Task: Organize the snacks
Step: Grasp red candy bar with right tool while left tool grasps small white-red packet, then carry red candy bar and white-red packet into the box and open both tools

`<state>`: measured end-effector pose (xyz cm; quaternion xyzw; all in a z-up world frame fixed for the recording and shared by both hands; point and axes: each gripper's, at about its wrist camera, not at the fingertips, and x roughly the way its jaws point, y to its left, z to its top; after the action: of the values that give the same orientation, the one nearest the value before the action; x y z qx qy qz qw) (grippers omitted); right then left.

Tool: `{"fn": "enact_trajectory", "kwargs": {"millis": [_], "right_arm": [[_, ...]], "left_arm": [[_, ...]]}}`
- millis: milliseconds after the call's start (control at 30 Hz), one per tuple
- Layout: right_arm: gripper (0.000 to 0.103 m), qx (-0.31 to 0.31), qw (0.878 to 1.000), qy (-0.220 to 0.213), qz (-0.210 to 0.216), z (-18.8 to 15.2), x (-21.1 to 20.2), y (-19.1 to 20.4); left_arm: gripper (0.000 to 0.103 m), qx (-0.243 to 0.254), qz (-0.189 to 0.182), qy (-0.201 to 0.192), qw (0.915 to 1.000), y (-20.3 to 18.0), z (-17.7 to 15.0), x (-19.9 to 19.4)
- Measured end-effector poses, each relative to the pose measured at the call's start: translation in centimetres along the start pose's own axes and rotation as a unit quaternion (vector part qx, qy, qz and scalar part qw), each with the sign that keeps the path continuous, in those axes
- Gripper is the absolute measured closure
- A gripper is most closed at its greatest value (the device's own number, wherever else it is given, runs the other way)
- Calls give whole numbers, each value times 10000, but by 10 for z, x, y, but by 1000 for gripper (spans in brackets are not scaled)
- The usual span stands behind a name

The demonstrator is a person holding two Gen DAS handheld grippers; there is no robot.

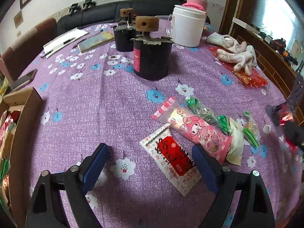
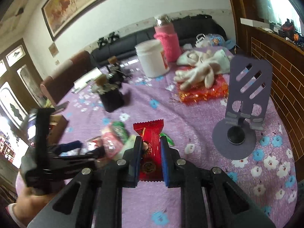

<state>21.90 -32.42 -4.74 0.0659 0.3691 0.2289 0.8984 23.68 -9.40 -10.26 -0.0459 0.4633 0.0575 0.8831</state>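
My left gripper (image 1: 150,152) is open and empty, low over the purple flowered tablecloth. A white-and-red snack packet (image 1: 171,161) lies between its fingers, near the right finger. Beyond it lie a pink cartoon-print snack pack (image 1: 199,131), a green-ended candy pack (image 1: 207,114) and a small pale packet (image 1: 250,129). My right gripper (image 2: 151,140) is shut on a red snack packet (image 2: 149,142) and holds it above the table. The left gripper also shows, blurred, in the right wrist view (image 2: 76,148) beside the snack pile (image 2: 114,138).
An open cardboard box (image 1: 24,125) with snacks inside stands at the left. Two black jars (image 1: 150,57), a white tub (image 1: 188,26), a pink flask (image 1: 197,0), white gloves (image 1: 237,55) on a red bag, and a purple phone stand (image 2: 245,102) stand around the table.
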Motion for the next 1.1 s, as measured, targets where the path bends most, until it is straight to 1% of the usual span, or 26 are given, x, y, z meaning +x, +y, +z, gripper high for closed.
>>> {"fn": "enact_trajectory", "kwargs": {"millis": [33, 67, 133, 167, 200, 233, 267, 433, 600, 800, 967, 1100], "right_arm": [[85, 7, 10000, -52, 43, 0, -6, 2], [85, 6, 9999, -109, 78, 1, -11, 5], [85, 15, 9997, -192, 137, 0, -21, 10], [85, 24, 9996, -211, 173, -1, -23, 12], [85, 29, 9995, -228, 200, -1, -25, 15], [85, 23, 9994, -243, 228, -2, -27, 17], [85, 12, 9994, -250, 252, -4, -29, 21], [85, -10, 9988, -281, 401, -11, -36, 35], [85, -21, 9983, -315, 494, -17, -44, 46], [85, -29, 9975, -330, 622, -23, -49, 61], [85, -93, 9967, -338, 727, -28, -53, 78], [85, -186, 9957, -298, 857, -31, -49, 98]], "left_arm": [[38, 80, 65, -63, 9999, 0, -1, -2], [46, 166, 140, -111, 9997, 2, -2, -4], [56, 221, -6, -117, 9997, 9, -2, -6], [57, 227, -74, -114, 9996, 14, -3, -7], [85, 225, -79, -105, 9997, 19, -4, -9], [89, 225, -81, -85, 9997, 22, -5, -11], [89, 184, -189, -54, 9996, 27, -6, -12], [89, 223, -240, -158, 9993, 41, -21, -25], [89, 231, -355, -360, 9985, 53, -32, -48], [89, 174, -403, -615, 9971, 68, -38, -78], [89, 88, -363, -785, 9962, 82, -44, -100], [89, 66, -192, -939, 9954, 94, -49, -118]]}}
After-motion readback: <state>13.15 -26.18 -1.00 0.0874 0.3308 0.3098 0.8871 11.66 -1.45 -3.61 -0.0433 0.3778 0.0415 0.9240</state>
